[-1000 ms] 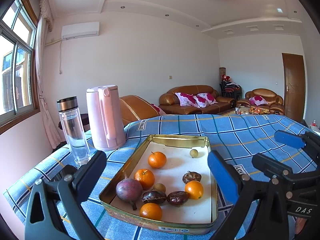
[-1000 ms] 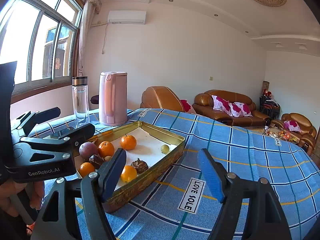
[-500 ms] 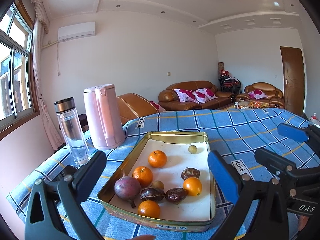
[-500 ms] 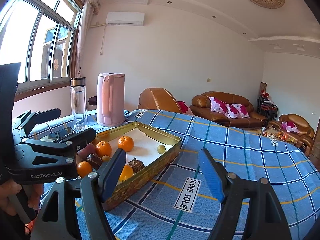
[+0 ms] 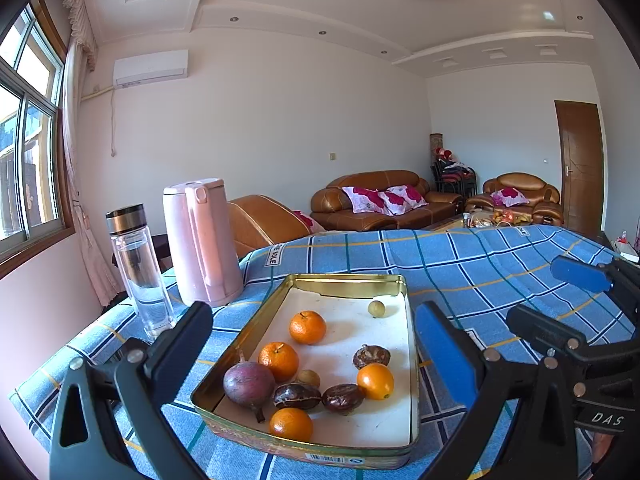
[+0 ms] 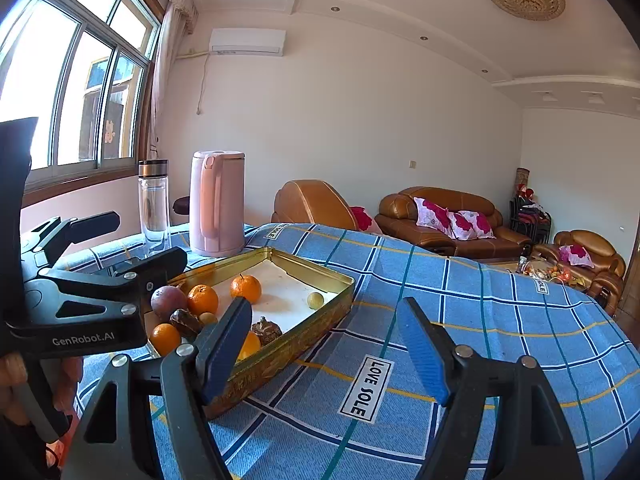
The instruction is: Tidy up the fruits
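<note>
A gold tin tray (image 5: 348,281) (image 6: 320,320) holds several fruits: orange tangerines (image 5: 307,327) (image 6: 245,288), a purple passion fruit (image 5: 249,384) (image 6: 168,302), brown wrinkled fruits (image 5: 371,356), a small green one (image 5: 376,308) (image 6: 315,300). My left gripper (image 5: 316,344) is open and empty, held just before the tray's near edge; it also shows in the right wrist view (image 6: 132,248). My right gripper (image 6: 324,340) is open and empty, over the cloth right of the tray; it also shows in the left wrist view (image 5: 560,300).
A pink kettle (image 5: 200,240) (image 6: 216,204) and a clear water bottle (image 5: 140,272) (image 6: 154,204) stand left of the tray on the blue checked tablecloth (image 6: 460,320). Brown sofas (image 5: 384,200) stand beyond the table. A window is on the left.
Both grippers have shifted only slightly; the views tilted a little upward. The fruits and tray have not moved.
</note>
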Tool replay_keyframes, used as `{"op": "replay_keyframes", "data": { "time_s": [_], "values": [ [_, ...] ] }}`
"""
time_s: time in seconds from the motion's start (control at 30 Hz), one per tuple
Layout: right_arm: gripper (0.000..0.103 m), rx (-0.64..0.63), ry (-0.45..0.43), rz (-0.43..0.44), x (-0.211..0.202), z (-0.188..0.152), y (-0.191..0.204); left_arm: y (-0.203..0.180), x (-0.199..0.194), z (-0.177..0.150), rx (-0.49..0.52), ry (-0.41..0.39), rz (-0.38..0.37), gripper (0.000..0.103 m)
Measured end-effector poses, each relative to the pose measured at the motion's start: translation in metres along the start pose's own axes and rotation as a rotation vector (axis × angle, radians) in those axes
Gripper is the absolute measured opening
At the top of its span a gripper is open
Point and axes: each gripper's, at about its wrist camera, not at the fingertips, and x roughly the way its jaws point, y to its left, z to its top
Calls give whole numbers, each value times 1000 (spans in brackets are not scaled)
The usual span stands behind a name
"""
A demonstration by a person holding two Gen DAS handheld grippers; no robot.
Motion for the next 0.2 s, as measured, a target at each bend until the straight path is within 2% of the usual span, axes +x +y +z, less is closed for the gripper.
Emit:
{"op": "replay_keyframes", "data": {
  "time_s": [0.2],
  "values": [
    [76, -2, 8, 1, 2, -3, 0, -1, 0, -1, 3, 4, -11, 103]
  ]
}}
